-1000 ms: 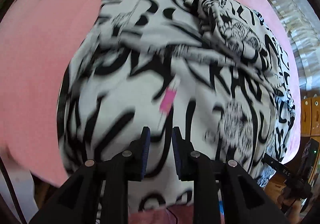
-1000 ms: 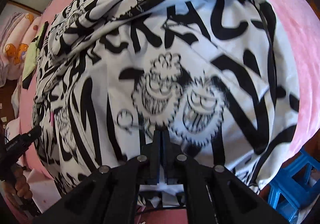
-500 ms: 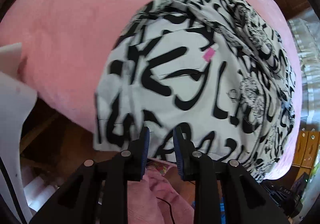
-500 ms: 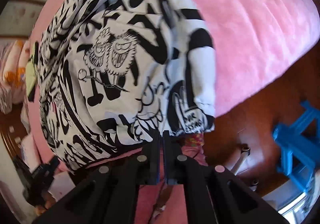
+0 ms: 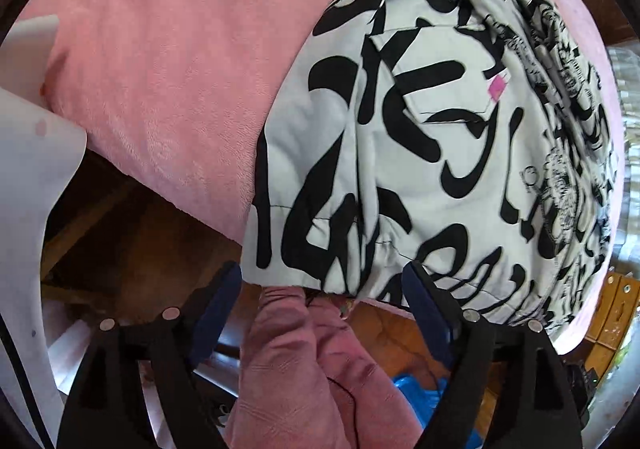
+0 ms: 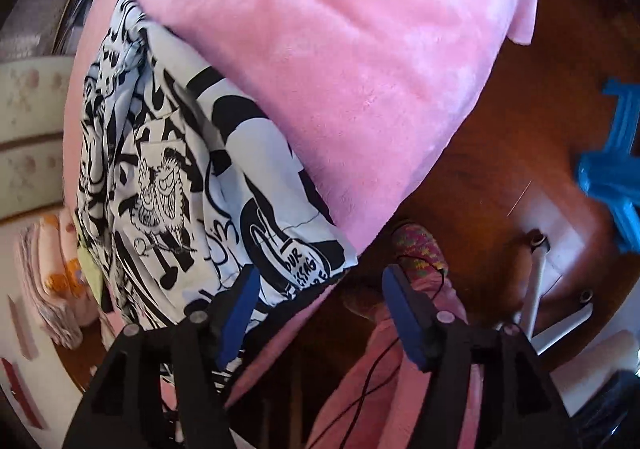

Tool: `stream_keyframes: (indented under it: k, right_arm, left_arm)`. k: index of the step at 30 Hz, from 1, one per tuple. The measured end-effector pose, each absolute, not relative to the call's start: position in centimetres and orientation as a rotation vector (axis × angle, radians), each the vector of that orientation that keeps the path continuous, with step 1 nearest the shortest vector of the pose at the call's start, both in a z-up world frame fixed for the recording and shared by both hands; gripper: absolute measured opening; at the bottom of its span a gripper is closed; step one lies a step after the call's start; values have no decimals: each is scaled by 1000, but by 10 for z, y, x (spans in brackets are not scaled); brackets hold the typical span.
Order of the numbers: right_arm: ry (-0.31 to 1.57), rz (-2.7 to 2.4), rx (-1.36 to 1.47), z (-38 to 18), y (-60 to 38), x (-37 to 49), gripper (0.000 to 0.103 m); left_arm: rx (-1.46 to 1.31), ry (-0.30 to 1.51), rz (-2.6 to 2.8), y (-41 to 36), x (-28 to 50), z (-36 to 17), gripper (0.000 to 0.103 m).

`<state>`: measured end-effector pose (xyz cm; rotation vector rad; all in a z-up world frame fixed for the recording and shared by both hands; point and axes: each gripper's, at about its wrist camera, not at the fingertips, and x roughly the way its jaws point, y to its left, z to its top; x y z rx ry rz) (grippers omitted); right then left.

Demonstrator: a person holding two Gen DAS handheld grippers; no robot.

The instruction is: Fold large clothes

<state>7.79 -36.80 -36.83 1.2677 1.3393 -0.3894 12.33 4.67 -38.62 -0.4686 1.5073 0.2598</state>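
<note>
Printed garment (image 5: 420, 153) — black-on-white, lies on the pink blanket (image 5: 168, 61), hem at the near edge. Left gripper (image 5: 320, 301) and right gripper (image 6: 316, 297) — jaws released, empty. Advice: regrip both hem corners evenly before the next fold

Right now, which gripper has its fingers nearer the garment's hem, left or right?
The left gripper: its open fingers sit right under the printed garment's hem. The right gripper, also open, points mostly past the garment's corner at the floor.
</note>
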Motion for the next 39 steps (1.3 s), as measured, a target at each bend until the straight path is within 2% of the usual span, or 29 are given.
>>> stream_keyframes:
  k: [3,7,12,16,18,19,20,23,25,27,28,33,36,39]
  right_arm:
    - [1320,-393,1317,-378,-366,77,64]
    - [1385,-422,1327,-392,-361,80,64]
    - [1335,-439,1349,-395,-361,85,64]
    - [1364,-453,1332,-402,-358,94,63]
    - [1368,-451,1332,-404,-358,97,56]
    - [1369,-444,1331,-403,-357,99,56]
    - [1371,-444,1327,-402,-357,100,56]
    - [1376,-435,1326,-400,-356,99,52]
    - [1379,-431,1325,-399,-357,99,47]
    - [1391,-438,1311,-395,-355,99,37]
    - [1390,-440,1301,-392,-354,99,36]
    - [1374,-446,1240,-378,-351,98,26]
    - [1347,-452,1203,-367,-346,97,15]
    - [1310,-454,1166,-357,-343,95,13]
  left_arm:
    - [-463,1497,252,48,126,-390,87]
    - [-470,1485,250,54,135,-399,87]
    - [-492,1488,224,57,139,-413,87]
    - [-569,1521,236,66,141,-433,87]
    - [-575,1522,252,65,143,-435,87]
    - [-572,1521,260,64,143,-434,86]
    - [-566,1516,265,63,142,-433,84]
    - [-545,1494,278,49,136,-420,69]
    - [-542,1484,282,45,134,-414,56]
    - [-549,1475,307,39,133,-406,49]
    - [-552,1473,326,37,133,-403,45]
    - [-500,1468,374,21,138,-389,33]
    - [-443,1464,391,4,139,-381,30]
    - [-422,1466,391,-2,139,-376,29]
